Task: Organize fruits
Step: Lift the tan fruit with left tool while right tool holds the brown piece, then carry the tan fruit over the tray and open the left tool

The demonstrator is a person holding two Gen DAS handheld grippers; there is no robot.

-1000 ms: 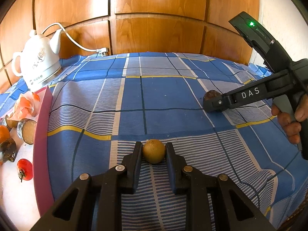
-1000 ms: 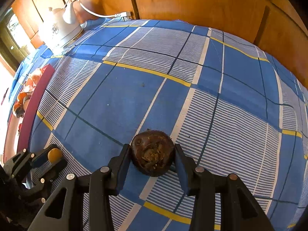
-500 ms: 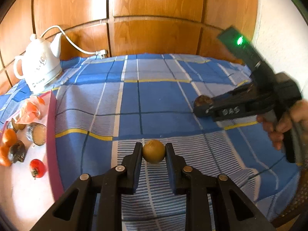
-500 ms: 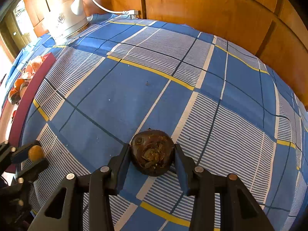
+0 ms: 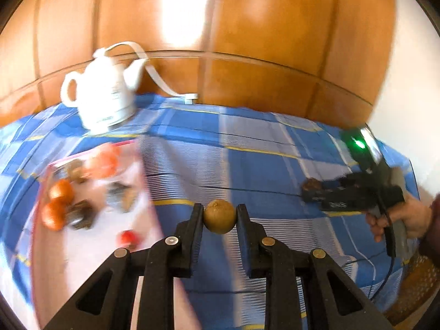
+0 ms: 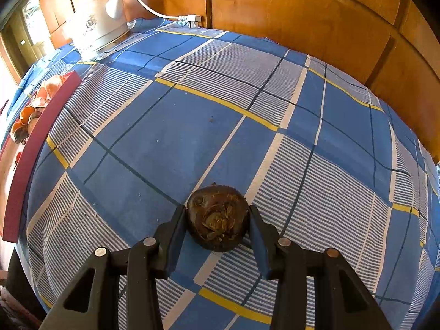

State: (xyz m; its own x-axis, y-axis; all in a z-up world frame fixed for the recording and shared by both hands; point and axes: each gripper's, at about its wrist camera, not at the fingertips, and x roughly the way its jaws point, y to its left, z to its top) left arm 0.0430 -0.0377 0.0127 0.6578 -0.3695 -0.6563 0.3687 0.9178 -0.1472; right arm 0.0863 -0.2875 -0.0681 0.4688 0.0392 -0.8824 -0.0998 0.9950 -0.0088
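Note:
My left gripper (image 5: 219, 217) is shut on a small round tan fruit (image 5: 219, 216) and holds it raised above the blue checked cloth, beside the right edge of a pink-rimmed white tray (image 5: 90, 231). The tray holds several fruits: orange ones (image 5: 57, 200), brown ones and a small red one (image 5: 128, 238), all blurred. My right gripper (image 6: 218, 221) is shut on a dark brown round fruit (image 6: 218, 218) over the cloth; it also shows at the right of the left wrist view (image 5: 312, 189). The tray's rim (image 6: 33, 148) shows at the left edge of the right wrist view.
A white electric kettle (image 5: 103, 97) with a white cord stands at the back left; it also shows in the right wrist view (image 6: 95, 26). Wooden panelling (image 5: 247, 41) runs behind the table. The cloth's right edge (image 5: 409, 170) drops off by the hand.
My left gripper lifted the tan fruit off the cloth and swung left toward the tray, which now lies more in front. My right gripper lifted its brown fruit slightly.

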